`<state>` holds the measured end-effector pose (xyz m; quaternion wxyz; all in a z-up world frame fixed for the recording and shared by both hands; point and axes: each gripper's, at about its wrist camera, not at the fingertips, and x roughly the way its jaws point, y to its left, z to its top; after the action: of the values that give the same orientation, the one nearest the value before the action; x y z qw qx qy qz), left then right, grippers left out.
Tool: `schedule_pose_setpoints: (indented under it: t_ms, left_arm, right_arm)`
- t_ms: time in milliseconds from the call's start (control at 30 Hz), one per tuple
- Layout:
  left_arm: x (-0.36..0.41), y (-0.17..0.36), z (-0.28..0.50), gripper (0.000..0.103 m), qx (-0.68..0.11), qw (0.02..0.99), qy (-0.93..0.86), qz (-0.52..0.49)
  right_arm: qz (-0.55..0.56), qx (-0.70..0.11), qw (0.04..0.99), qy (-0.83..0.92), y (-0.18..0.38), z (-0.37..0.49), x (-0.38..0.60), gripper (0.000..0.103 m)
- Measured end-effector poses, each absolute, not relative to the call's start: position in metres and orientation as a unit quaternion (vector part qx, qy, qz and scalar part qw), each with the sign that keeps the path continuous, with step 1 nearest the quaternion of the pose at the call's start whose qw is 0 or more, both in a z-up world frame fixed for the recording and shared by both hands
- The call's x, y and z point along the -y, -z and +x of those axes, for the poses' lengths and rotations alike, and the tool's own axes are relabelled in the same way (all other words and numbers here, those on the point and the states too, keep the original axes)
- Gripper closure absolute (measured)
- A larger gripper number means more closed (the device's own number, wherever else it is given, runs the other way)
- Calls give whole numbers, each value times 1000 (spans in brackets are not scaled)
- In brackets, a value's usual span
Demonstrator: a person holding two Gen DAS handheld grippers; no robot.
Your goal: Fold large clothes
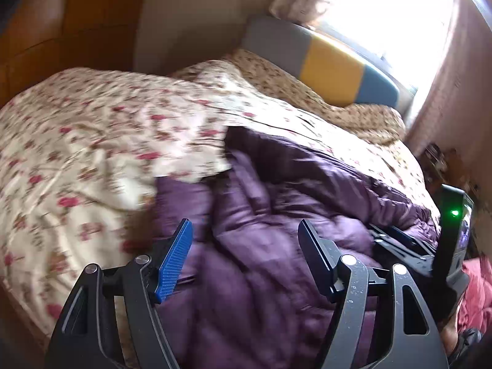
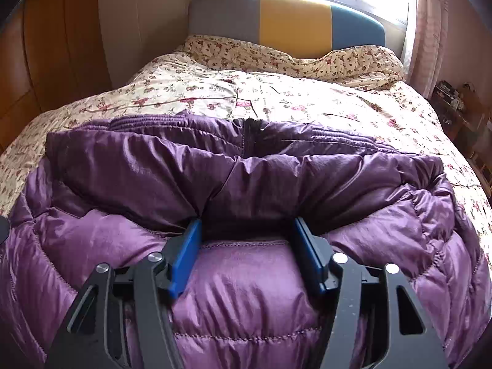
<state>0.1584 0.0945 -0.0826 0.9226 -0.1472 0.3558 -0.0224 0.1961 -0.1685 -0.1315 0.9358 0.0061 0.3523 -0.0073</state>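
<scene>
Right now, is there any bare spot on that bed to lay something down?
Yes: the floral bedspread lies bare between the purple puffer jacket and the rumpled floral bedding below the headboard. The near end is crowded: the jacket spreads nearly edge to edge.

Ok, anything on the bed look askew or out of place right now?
Nothing damaged or spilled. The purple puffer jacket lies folded but lumpy, its top flap sagging in the middle by the zip. The floral bedspread beneath it is rumpled.
</scene>
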Motion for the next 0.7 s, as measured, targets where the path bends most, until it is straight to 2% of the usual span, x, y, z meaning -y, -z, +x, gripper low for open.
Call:
schedule_pose_setpoints:
  t_ms: [200, 233, 300, 400, 600, 700]
  left_arm:
    - [-139, 96, 145, 33, -377, 908, 6, -185]
    - [-145, 99, 144, 33, -381, 904, 9, -194]
    - [-151, 105, 140, 33, -387, 897, 15, -213]
    - [-153, 111, 136, 33, -391, 891, 25, -229]
    - [-154, 120, 136, 33, -398, 879, 40, -261]
    - [-156, 123, 134, 33, -397, 873, 48, -280]
  right_arm:
    - [8, -339, 941, -1, 114, 173, 172, 43]
    - [7, -338, 941, -1, 112, 168, 172, 46]
    - [12, -338, 941, -8, 108, 157, 174, 59]
    - [14, -338, 941, -19, 104, 138, 176, 69]
    - [23, -345, 938, -38, 103, 111, 175, 80]
    - [21, -350, 935, -43, 105, 99, 173, 81]
